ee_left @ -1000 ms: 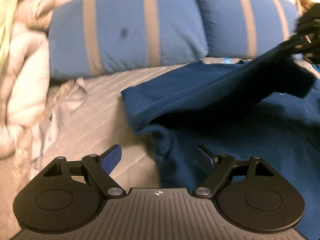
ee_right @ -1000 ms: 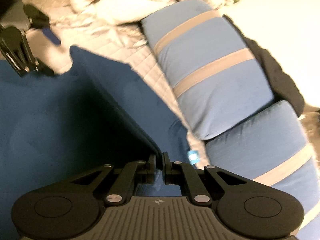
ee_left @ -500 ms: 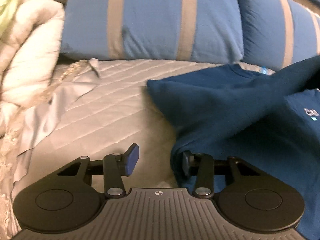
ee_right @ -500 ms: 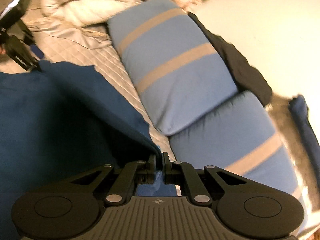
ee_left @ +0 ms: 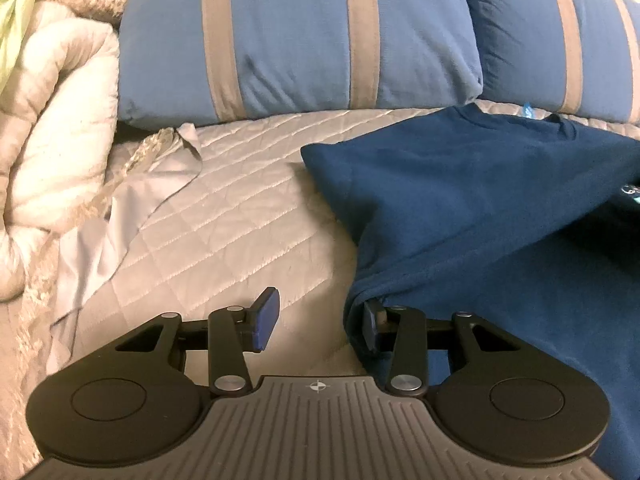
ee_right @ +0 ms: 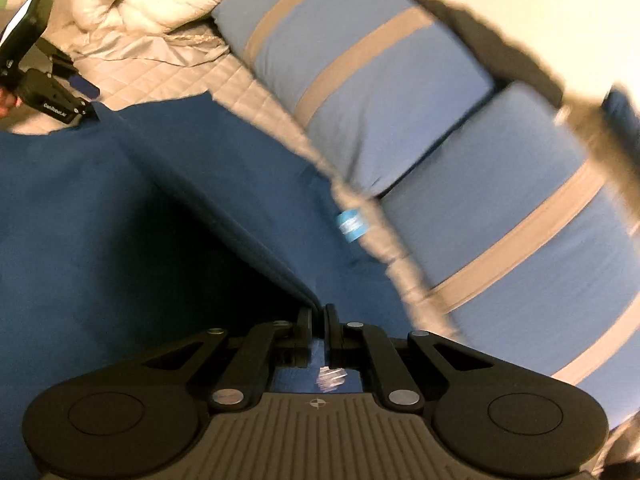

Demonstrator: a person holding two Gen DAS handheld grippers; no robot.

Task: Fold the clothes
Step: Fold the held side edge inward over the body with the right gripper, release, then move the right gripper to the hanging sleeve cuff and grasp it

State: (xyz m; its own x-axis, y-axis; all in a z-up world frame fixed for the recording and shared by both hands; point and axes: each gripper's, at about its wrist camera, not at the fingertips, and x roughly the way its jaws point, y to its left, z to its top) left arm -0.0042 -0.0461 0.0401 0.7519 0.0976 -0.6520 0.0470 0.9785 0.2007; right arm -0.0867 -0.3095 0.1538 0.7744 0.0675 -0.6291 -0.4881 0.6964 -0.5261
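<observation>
In the left wrist view, a bunched cream quilted comforter fills the nine o'clock side, with a loose grey sheet corner trailing off it onto the pale quilted bedspread. Two blue pillows with tan stripes lie across the twelve o'clock edge. The left gripper sits at six o'clock with its jaws partly apart: the blue-padded left finger rests over bare bedspread, while the right finger is tucked under the folded edge of the dark blue cotton T-shirt. The pads do not press together on the cloth. The shirt spreads from the centre to three o'clock, one layer lifted in a slanting fold, its collar with a light blue neck tag at one o'clock, just beside the pillows.

In the right wrist view, the left gripper appears at ten o'clock, at the shirt's far edge. The shirt covers nine o'clock through the centre, a taut ridge of fabric running down to six o'clock. There the right gripper has its jaws pinched narrowly on that raised shirt edge. The striped pillows slant from twelve to four o'clock, blurred.
</observation>
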